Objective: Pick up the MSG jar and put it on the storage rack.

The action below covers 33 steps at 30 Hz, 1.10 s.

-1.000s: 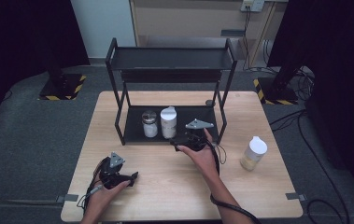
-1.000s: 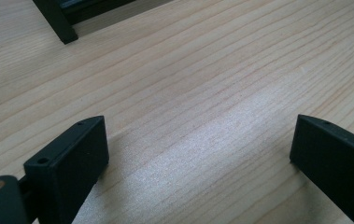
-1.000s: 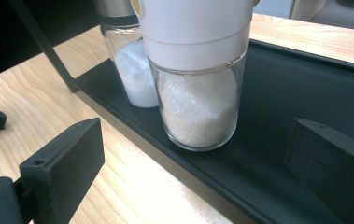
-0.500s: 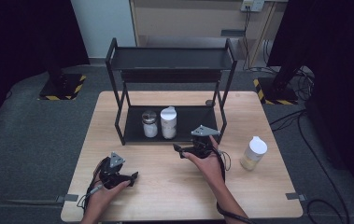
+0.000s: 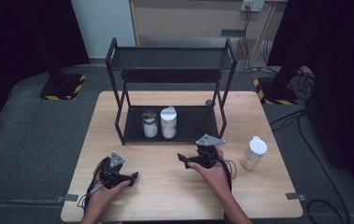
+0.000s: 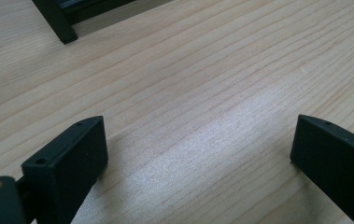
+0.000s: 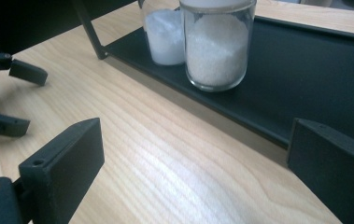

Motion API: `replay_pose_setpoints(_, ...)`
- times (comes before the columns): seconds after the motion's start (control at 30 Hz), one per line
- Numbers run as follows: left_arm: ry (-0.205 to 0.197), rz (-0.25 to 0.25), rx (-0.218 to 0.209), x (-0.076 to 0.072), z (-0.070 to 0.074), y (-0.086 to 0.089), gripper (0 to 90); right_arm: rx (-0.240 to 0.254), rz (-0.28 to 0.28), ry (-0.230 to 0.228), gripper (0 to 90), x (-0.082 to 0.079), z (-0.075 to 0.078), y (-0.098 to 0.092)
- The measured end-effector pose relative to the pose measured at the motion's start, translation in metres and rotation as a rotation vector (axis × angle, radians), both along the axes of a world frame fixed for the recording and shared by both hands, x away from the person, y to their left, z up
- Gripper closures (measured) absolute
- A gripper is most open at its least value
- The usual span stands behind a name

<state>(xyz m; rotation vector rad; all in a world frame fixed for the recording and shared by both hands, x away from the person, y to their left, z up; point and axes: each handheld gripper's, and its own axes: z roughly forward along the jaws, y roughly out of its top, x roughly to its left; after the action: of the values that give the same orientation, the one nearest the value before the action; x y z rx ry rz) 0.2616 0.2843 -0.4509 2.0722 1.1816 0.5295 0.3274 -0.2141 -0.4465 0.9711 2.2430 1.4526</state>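
Note:
A black two-tier rack (image 5: 174, 59) stands at the back of the wooden table (image 5: 165, 191). On its bottom shelf (image 7: 305, 79) are a small metal-lidded jar (image 5: 150, 125) and a taller white-lidded jar (image 5: 168, 122) (image 7: 216, 44), both with white powder inside. My right gripper (image 5: 184, 161) (image 7: 195, 177) hovers open in front of the shelf, pointing left toward the jars, and its jaws are empty. My left gripper (image 5: 132, 176) (image 6: 198, 158) rests low near the front left, open over bare wood.
A third white-capped jar (image 5: 253, 153) stands on the table to the right of the rack. A rack leg (image 6: 60, 23) lies ahead of the left gripper. The left gripper's jaws appear at the left edge of the right gripper view. Dark floor and cables surround the table.
My right gripper has drawn back from the rack's front toward the near edge and slightly right, jaws still open. The left gripper has stayed put.

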Motion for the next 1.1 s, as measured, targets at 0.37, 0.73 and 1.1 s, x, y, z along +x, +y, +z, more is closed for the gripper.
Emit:
replay_pose_setpoints(0.37,0.0,0.005,0.001,0.001,0.0,-0.001,1.9,-0.027,0.003,0.005,4.9,-0.017,-0.001,-0.019)
replay_pose_setpoints(0.73,0.004,0.041,0.002,0.0,0.0,-0.009,0.0,-0.051,-0.006,0.025,4.9,-0.042,-0.01,-0.039)
replay_pose_setpoints(1.1,0.004,0.046,0.003,0.0,0.0,-0.01,0.0,-0.072,-0.011,0.021,4.9,-0.057,-0.015,-0.051)
